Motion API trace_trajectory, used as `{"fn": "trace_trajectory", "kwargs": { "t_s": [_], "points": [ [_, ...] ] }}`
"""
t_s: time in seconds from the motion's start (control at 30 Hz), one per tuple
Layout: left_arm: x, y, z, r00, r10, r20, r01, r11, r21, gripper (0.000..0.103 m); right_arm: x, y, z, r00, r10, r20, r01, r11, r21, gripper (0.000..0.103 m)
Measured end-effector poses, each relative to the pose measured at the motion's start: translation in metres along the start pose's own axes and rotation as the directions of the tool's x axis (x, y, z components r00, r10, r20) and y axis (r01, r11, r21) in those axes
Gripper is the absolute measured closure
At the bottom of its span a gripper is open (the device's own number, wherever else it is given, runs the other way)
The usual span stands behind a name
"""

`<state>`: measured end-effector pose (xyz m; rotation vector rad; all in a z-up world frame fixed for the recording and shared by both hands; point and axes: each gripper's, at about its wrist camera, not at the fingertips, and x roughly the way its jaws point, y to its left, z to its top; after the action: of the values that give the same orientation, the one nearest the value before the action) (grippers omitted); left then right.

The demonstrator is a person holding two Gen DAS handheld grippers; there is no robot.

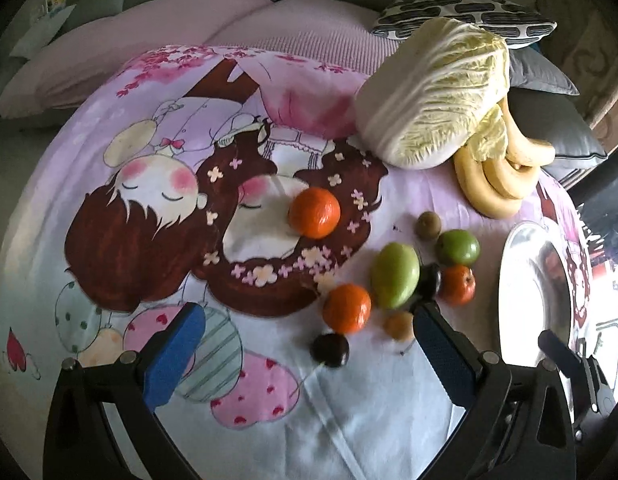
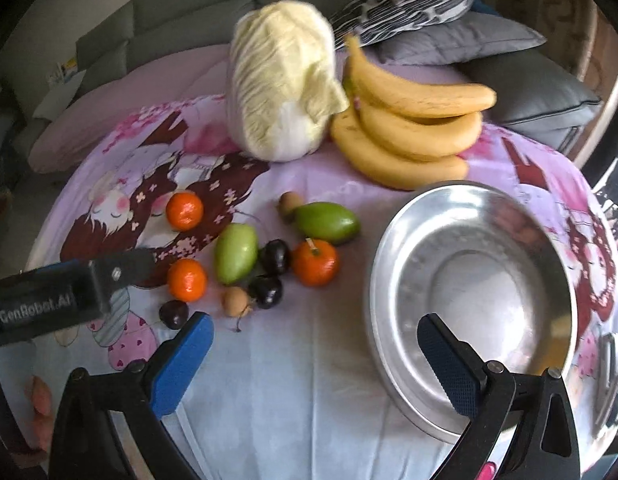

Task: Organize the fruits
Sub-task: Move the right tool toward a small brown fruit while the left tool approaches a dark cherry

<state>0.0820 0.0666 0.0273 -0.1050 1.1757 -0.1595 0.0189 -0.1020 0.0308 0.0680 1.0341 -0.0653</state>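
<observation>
Left claw [image 1: 305,336]: jaws spread wide, nothing between them, hovering over the cartoon-print cloth [image 1: 121,184] that covers the worktop. Its blue pads [image 1: 173,356] frame the near edge of the fruit cluster; a dark cherry [image 1: 330,349] lies just ahead, between the fingers.

Right claw [image 2: 315,346]: jaws also spread wide, empty. Its right finger sits over the near rim of the steel bowl [image 2: 393,248]; nothing lies in the bowl. The left claw's arm shows at the left edge of the right wrist view.

Fruit layout, right wrist view:
- Three oranges: one apart at far left [image 2: 184,211], one near the left claw [image 2: 187,280], one w/ stem, closest to the bowl [image 2: 315,262].
- Two green mangoes: [image 2: 235,253] and [image 2: 328,222]; the first touches a dark cherry pair [image 2: 271,276].
- Small brown fruit [image 2: 235,301] just beside the cherries; another [image 2: 289,201] touches the far mango.
- Banana bunch [image 2: 409,120] at the rear, next to a cabbage [image 2: 281,80], approx. touching it.

All loose fruit lies on the cloth, left of the bowl. Cushions [image 2: 461,40] sit behind the worktop.
</observation>
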Motion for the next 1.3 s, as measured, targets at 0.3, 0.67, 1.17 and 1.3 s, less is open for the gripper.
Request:
{"fn": "trace_trajectory", "kwargs": {
  "t_s": [0.3,0.67,1.17,1.3],
  "points": [
    [0.025,-0.004,0.012,0.998,0.05,-0.037,-0.05,0.999,0.001,0.0,0.025,0.005,0.004,1.0,0.026,0.006,-0.026,0.999,-0.019,0.001],
    [0.021,0.01,-0.007,0.999,0.045,-0.025,-0.046,0.999,-0.019,0.001,0.019,0.01,-0.002,0.992,0.084,0.098,-0.079,0.996,-0.047,0.01],
    [0.034,0.021,-0.023,0.988,0.036,-0.151,-0.044,0.998,-0.052,0.016,0.02,0.022,-0.014,0.971,0.213,0.104,-0.204,0.975,-0.092,0.027],
    [0.034,0.023,-0.025,0.987,0.036,-0.156,-0.044,0.998,-0.051,0.016,0.026,0.029,-0.014,0.966,0.237,0.1,-0.225,0.967,-0.116,0.035]
  ]
}}
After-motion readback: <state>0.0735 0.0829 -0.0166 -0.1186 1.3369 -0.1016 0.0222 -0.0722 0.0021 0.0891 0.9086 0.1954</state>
